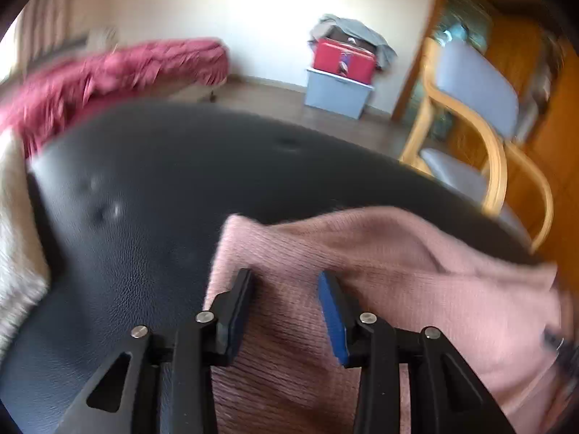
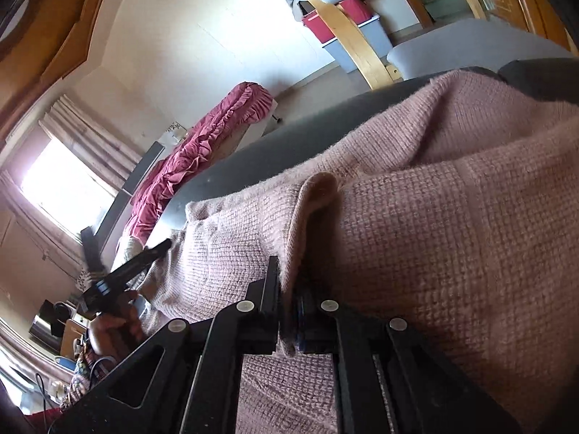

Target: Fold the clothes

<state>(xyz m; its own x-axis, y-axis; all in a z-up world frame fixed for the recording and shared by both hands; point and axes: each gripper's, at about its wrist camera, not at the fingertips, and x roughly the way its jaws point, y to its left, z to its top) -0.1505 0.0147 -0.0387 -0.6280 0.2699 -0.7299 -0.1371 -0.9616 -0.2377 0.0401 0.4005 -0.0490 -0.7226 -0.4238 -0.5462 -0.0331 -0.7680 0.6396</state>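
- The pink knit sweater (image 1: pixel 380 264) lies on a black leather seat (image 1: pixel 144 195), filling the left wrist view from 3 to 6 o'clock.
- The left gripper (image 1: pixel 286 285) hovers over the knit, fingers apart.
- The right gripper (image 2: pixel 289 311) has its fingers clamped on a raised fold of the sweater.
- A wooden chair (image 1: pixel 470 108) stands at 2 o'clock.
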